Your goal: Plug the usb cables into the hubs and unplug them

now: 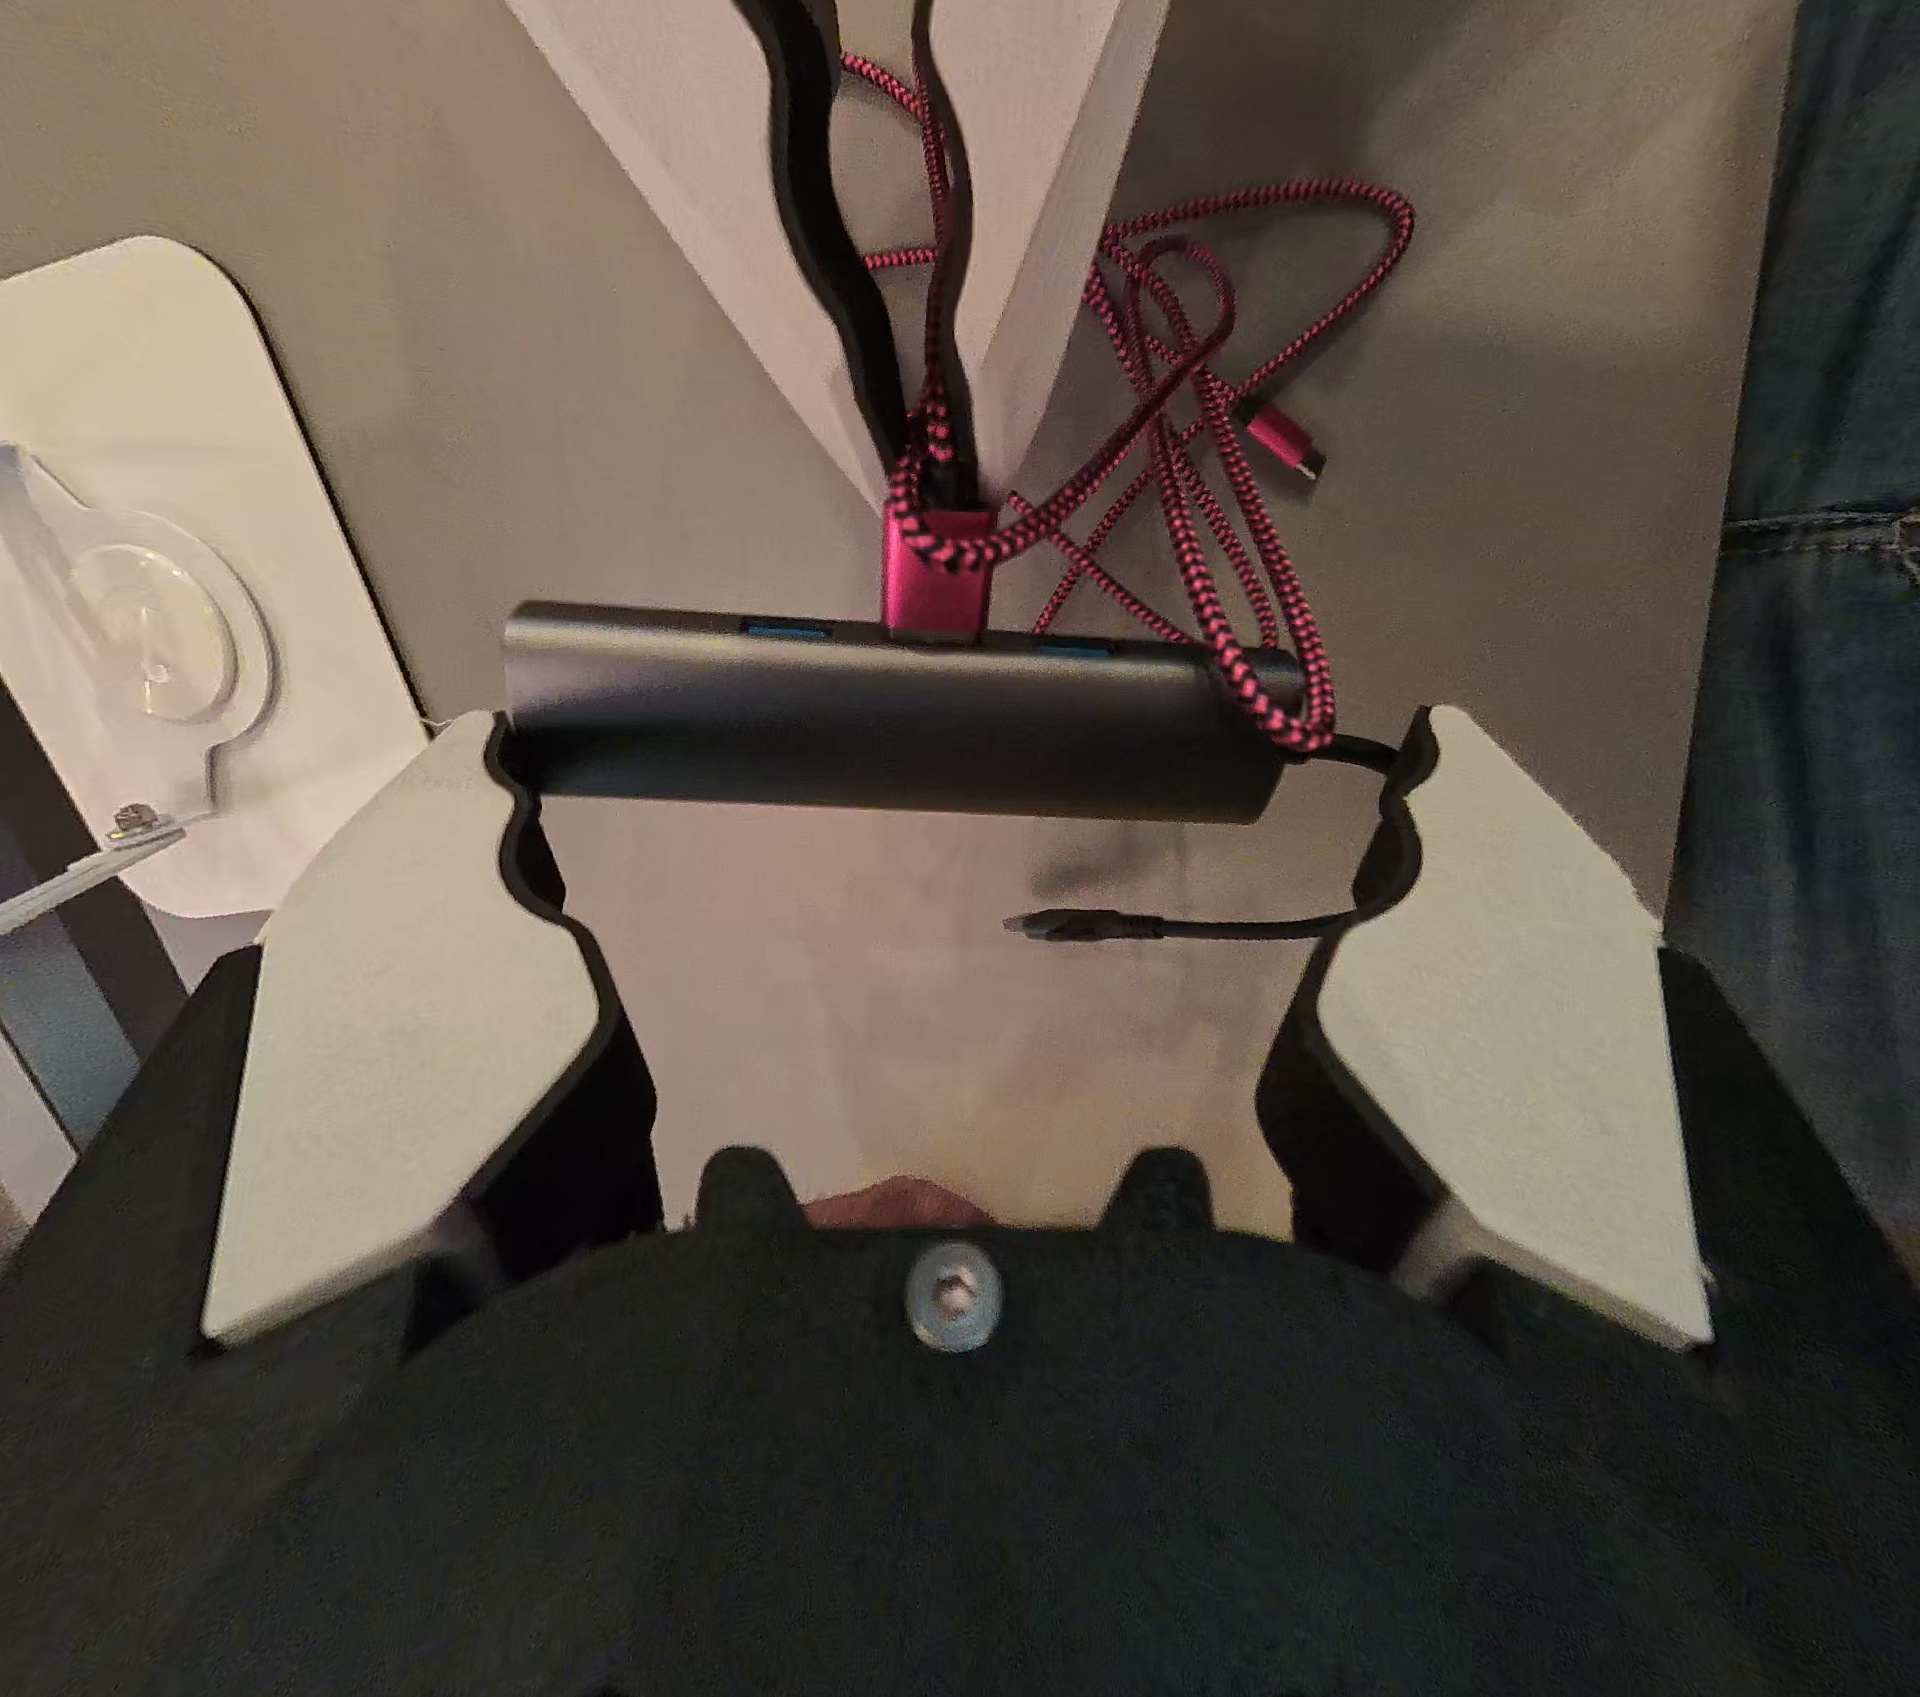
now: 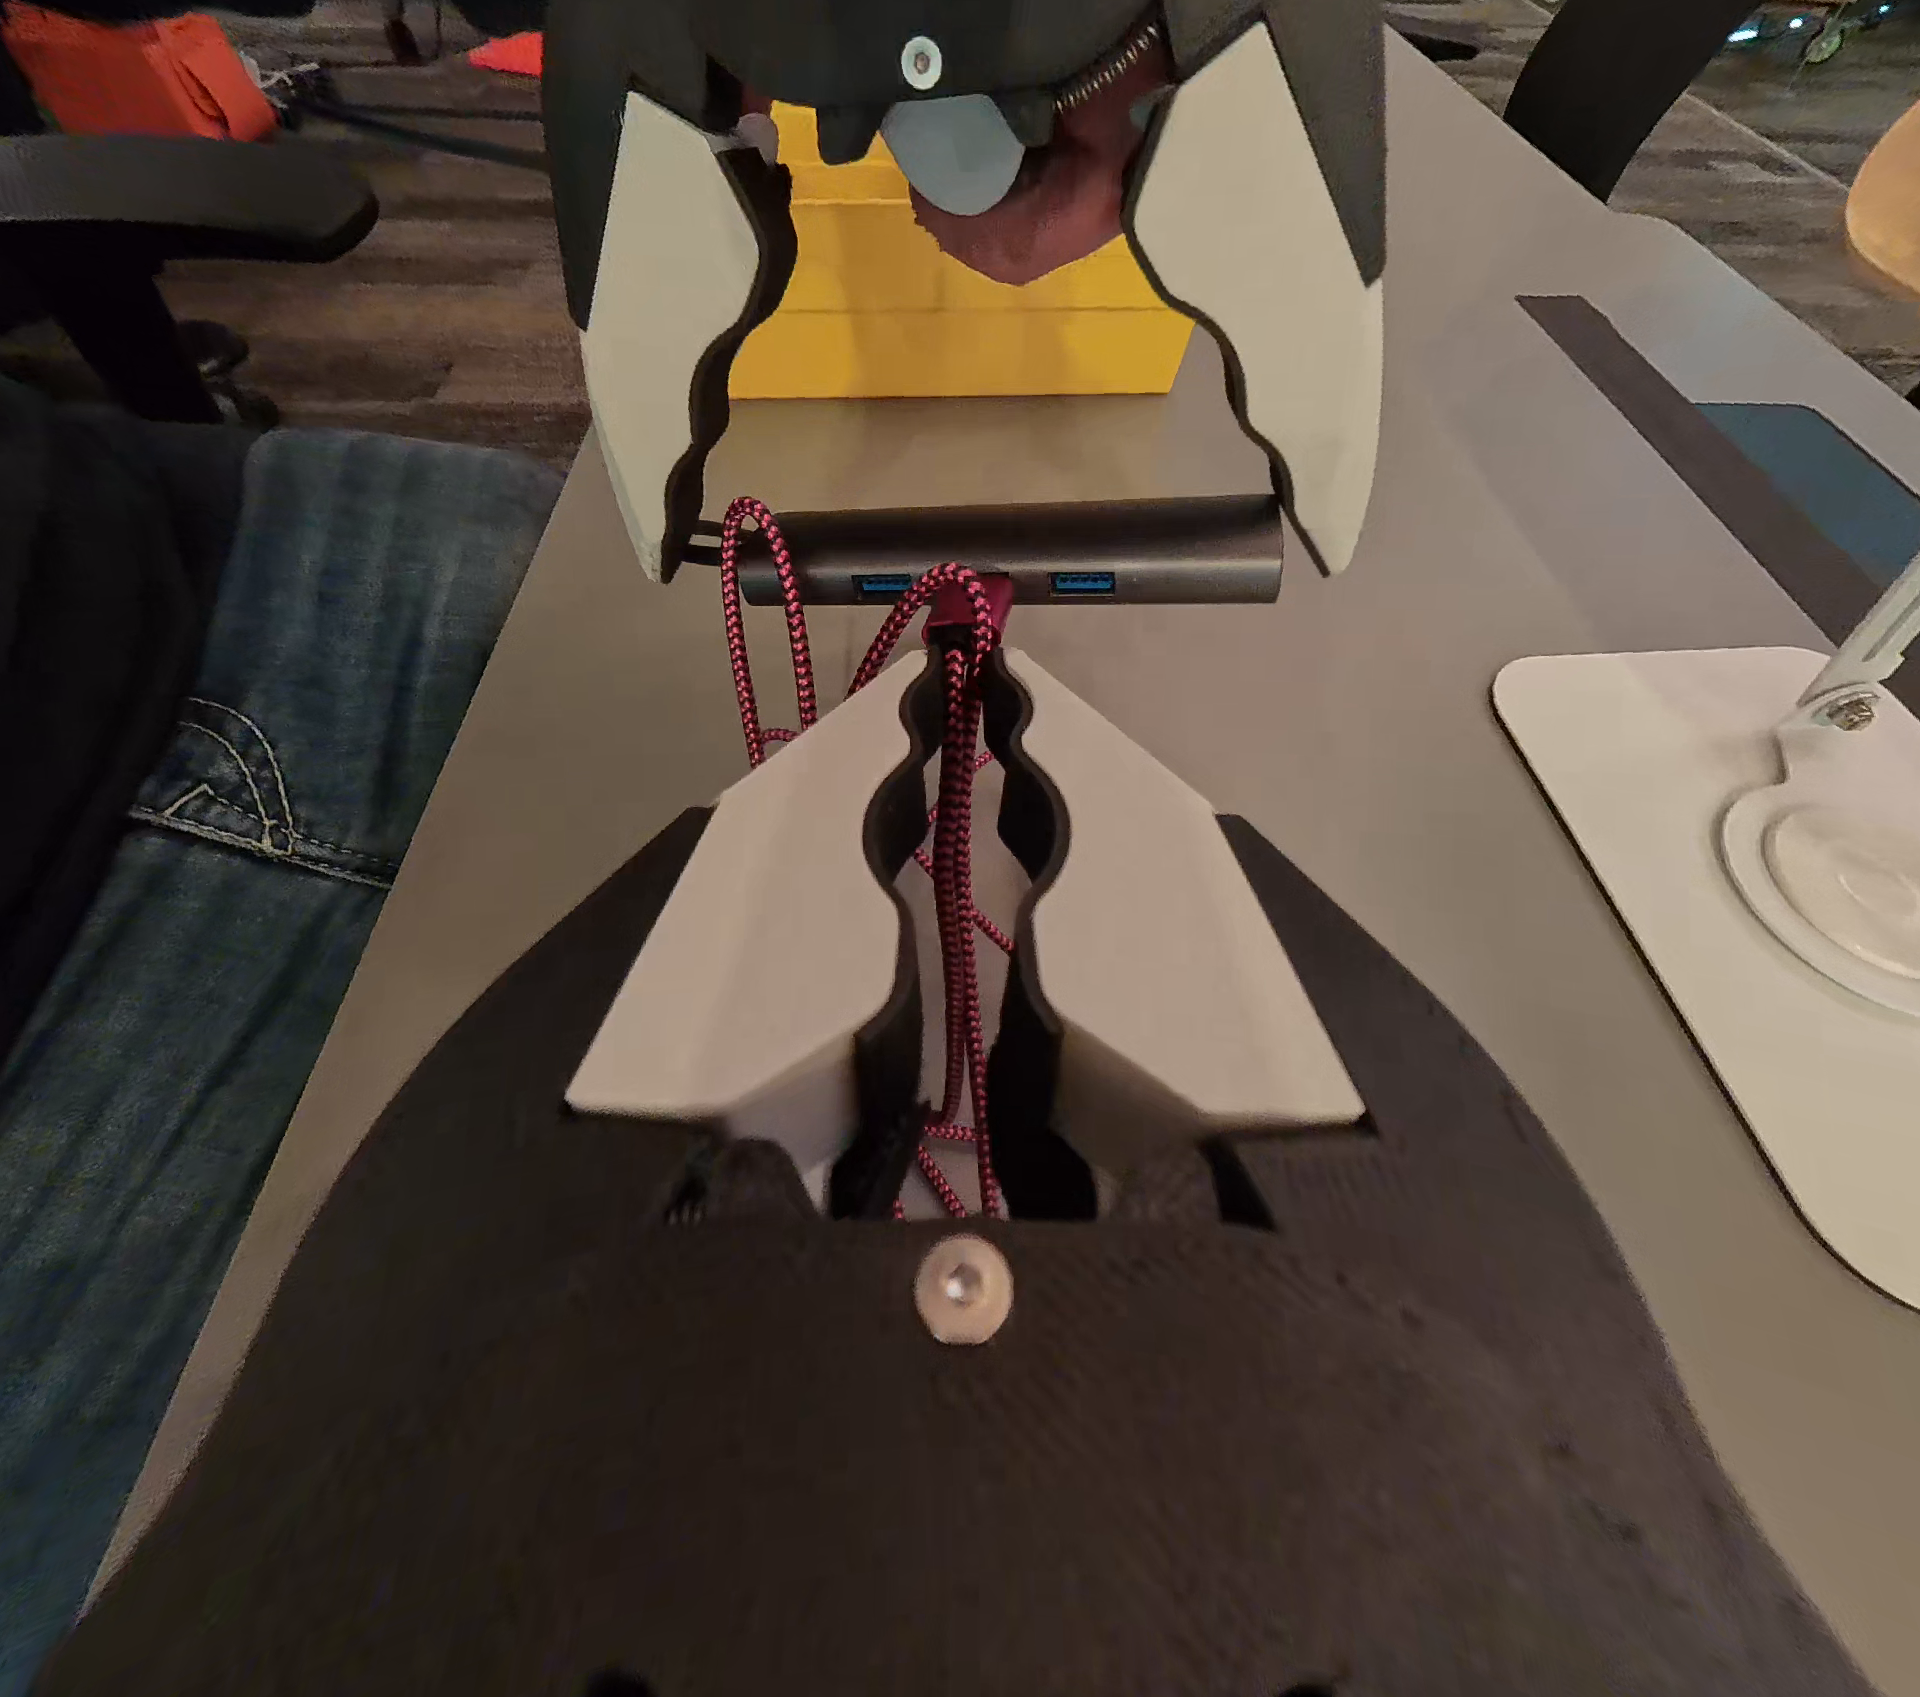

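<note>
In the left wrist view, nearest the camera, the left gripper has its two white fingers spread wide, one at each end of the dark grey hub; the left finger touches the hub's end, while the right one stands by the end where the hub's own thin black lead comes out, and actual contact there cannot be made out. The hub lies flat on the grey table, close to the edge by the person's denim-clad leg. Just beyond the hub, the magenta metal plug of the braided pink-and-black cable sits against the middle port, with a blue-tongued port left free on each side. Whether it is pushed fully home or partly out cannot be told. Directly behind it, the right gripper has its fingers drawn together around the cable just behind the plug, with the braid running back between them. So the task looks to be mid-cycle: one plug is in or at the hub, and pulling it out, or seating it, is probably what remains here. Farther off, the rest of the cable lies in loose tangled loops on the table, one loop draped over the hub's end, and its small free connector rests unplugged. A white plate with a clear mount sits off to the side.
</note>
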The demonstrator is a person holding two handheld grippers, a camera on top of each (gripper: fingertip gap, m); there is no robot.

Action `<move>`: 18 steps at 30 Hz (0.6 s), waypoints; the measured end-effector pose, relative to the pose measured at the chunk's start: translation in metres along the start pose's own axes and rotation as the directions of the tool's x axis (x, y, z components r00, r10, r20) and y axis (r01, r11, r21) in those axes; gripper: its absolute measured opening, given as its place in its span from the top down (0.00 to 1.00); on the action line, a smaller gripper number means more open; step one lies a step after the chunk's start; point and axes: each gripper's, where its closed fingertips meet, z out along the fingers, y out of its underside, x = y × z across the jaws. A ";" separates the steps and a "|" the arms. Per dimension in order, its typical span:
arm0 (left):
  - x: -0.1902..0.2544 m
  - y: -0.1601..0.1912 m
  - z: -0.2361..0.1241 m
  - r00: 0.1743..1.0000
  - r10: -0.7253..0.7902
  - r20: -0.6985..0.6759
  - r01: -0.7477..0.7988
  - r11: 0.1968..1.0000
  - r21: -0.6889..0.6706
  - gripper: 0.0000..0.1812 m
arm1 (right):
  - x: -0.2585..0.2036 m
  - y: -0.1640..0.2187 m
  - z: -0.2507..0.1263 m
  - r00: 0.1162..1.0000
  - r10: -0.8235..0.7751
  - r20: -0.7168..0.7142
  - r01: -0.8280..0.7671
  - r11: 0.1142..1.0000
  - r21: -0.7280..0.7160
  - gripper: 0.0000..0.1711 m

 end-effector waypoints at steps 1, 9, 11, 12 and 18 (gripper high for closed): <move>0.000 0.000 0.001 1.000 0.015 0.001 -0.015 1.000 -0.008 0.19 | 0.000 0.000 0.001 1.000 -0.002 0.001 0.002 1.000 0.000 0.97; -0.012 -0.011 0.002 0.984 0.122 0.126 -0.122 0.993 -0.009 0.19 | -0.002 0.000 -0.003 0.995 0.077 0.068 -0.081 0.995 0.052 0.98; -0.011 -0.011 0.003 0.986 0.115 0.118 -0.113 0.993 -0.021 0.19 | -0.003 -0.003 -0.004 0.993 0.085 0.088 -0.091 0.993 0.070 0.98; -0.011 -0.010 0.004 0.987 0.116 0.114 -0.113 0.993 -0.028 0.19 | -0.003 -0.003 -0.004 0.991 0.092 0.093 -0.099 0.993 0.066 0.98; -0.011 -0.006 0.009 0.998 0.056 0.041 -0.055 0.998 -0.021 0.26 | -0.003 0.001 0.001 0.980 0.154 0.125 -0.162 0.985 0.058 0.98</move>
